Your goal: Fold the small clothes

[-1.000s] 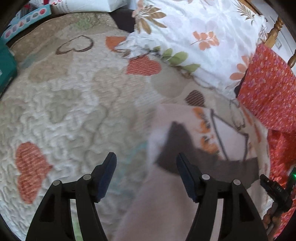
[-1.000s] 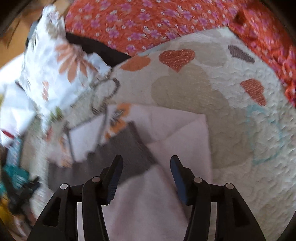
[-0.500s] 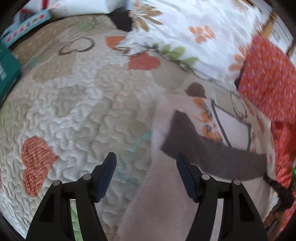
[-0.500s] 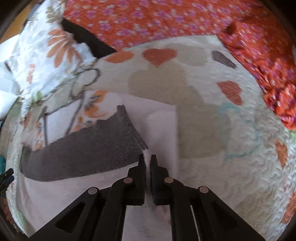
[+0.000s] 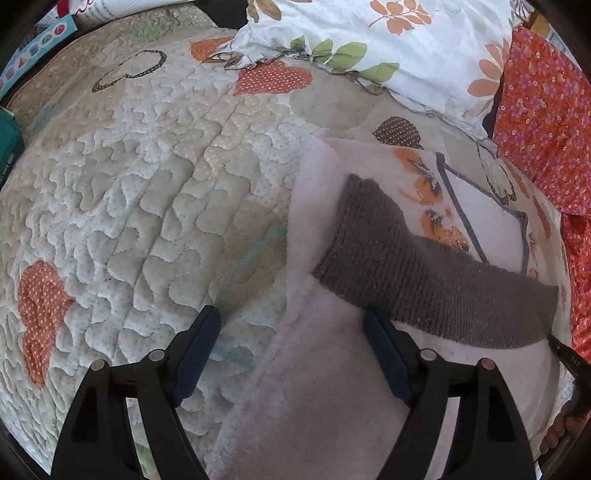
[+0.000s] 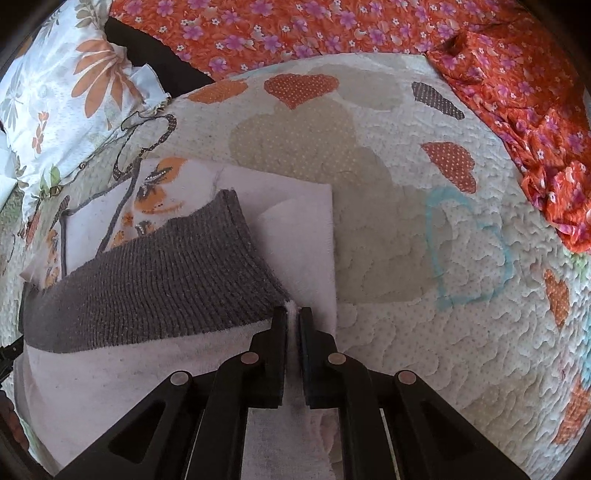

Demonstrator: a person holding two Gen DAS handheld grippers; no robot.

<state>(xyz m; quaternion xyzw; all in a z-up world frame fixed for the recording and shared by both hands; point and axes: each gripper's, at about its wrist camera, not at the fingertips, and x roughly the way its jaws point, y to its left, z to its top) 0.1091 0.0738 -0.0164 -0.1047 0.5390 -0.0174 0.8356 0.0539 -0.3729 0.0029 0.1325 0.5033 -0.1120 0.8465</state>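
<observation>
At the bottom of the right wrist view, the right hand-held gripper (image 6: 293, 317) is clenched on a pinch of the one pale pink garment's (image 6: 110, 387) edge. At the bottom of the left wrist view, the left hand-held gripper (image 5: 291, 332) is released, its fingers astride that garment's (image 5: 314, 406) left edge. The garment lies mid-frame on the heart-patterned quilt (image 5: 147, 184), one grey ribbed band (image 5: 424, 280) crossing it. Beyond, at the top, are one floral pillow (image 5: 388, 44) and orange flowered cloth (image 6: 314, 26).
</observation>
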